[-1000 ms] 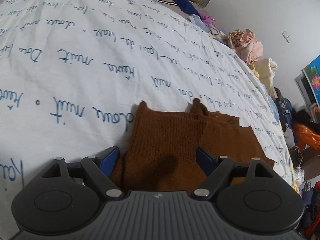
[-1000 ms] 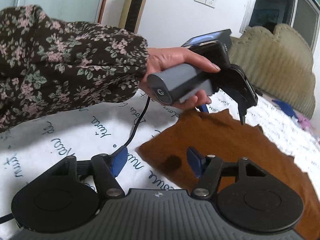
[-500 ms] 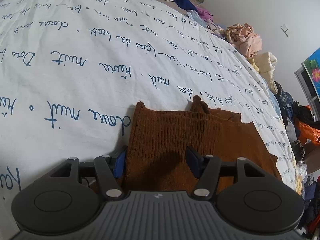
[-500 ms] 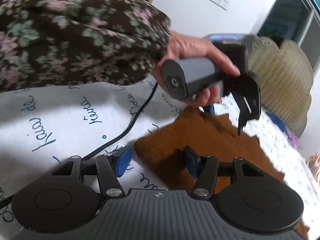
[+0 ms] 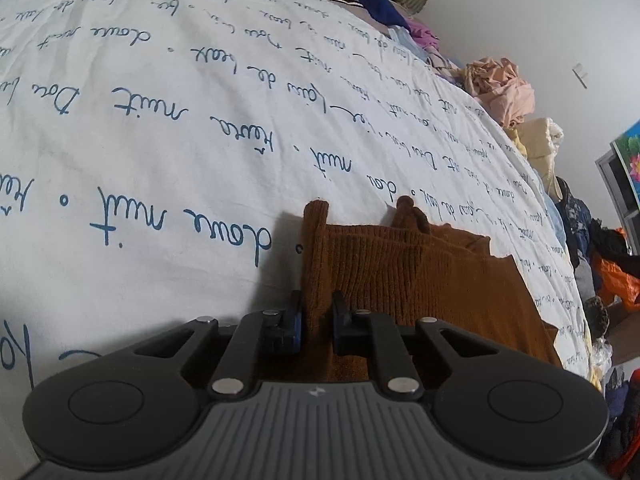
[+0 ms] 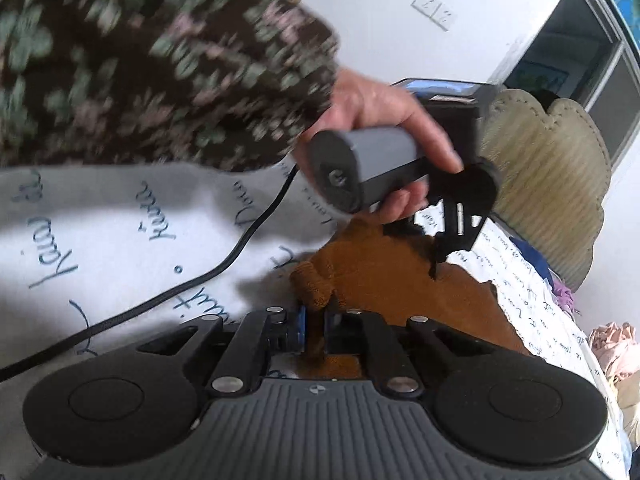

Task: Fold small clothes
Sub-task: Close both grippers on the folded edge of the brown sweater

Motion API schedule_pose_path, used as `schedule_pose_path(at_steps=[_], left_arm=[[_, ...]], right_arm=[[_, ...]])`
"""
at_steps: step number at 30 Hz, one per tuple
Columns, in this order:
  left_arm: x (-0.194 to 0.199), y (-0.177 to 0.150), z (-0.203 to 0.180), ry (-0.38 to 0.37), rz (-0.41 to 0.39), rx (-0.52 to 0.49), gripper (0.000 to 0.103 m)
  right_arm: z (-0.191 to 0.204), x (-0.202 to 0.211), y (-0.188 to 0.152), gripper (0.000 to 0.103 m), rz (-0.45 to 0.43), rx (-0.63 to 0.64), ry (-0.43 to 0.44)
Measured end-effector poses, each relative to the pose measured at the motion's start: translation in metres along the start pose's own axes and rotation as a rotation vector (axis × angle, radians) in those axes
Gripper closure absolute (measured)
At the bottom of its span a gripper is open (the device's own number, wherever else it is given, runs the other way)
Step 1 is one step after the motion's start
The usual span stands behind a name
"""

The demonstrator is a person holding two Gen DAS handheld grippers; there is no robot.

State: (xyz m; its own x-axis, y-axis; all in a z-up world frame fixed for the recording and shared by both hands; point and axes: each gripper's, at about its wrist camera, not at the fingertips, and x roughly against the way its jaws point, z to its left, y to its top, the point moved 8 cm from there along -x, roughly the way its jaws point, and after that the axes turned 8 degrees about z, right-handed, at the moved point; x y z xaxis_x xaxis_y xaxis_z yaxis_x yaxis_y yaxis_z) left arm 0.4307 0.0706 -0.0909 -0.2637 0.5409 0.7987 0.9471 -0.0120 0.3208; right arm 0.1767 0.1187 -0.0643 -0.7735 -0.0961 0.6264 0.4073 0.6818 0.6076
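A brown knit garment (image 5: 420, 280) lies flat on the white bed sheet (image 5: 160, 120) with blue handwriting. My left gripper (image 5: 318, 304) is closing its jaws on the garment's near left edge, and the blue pads press the bunched ribbed cloth. In the right wrist view the same garment (image 6: 400, 280) stretches away, and my right gripper (image 6: 316, 320) is closing on its near corner, which puckers up between the pads. A hand (image 6: 380, 108) in a floral sleeve holds the left gripper (image 6: 440, 256) at the garment's far edge.
A black cable (image 6: 200, 280) trails across the sheet to the left gripper's handle. Crumpled clothes (image 5: 504, 88) are piled along the bed's right edge, with a blue garment (image 5: 372, 4) near the top. A ribbed beige cushion (image 6: 548, 168) stands at the bed's head.
Both grippers went from wide open around the brown garment's edges to pinched on the cloth. The right wrist view rolled and moved slightly closer; the cloth corner now bunches upward.
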Motion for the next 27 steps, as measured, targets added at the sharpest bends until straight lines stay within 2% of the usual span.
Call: schedule_pose_path(at_steps=[6,14,27], left_arm=[[0.003,0.001,0.002,0.003,-0.012,0.05,0.091],[0.005,-0.003,-0.004,0.038,-0.044,0.066,0.091],[0.014,0.001,-0.045,0.046,-0.07,0.073,0.091]], right_arm=[[-0.015,0.006,-0.003,0.095,-0.023,-0.063,0.027],[-0.028,0.01,-0.008,0.095,-0.043,-0.132,0.047],[-0.069,0.028,-0.021,0.095,-0.095,-0.25,0.04]])
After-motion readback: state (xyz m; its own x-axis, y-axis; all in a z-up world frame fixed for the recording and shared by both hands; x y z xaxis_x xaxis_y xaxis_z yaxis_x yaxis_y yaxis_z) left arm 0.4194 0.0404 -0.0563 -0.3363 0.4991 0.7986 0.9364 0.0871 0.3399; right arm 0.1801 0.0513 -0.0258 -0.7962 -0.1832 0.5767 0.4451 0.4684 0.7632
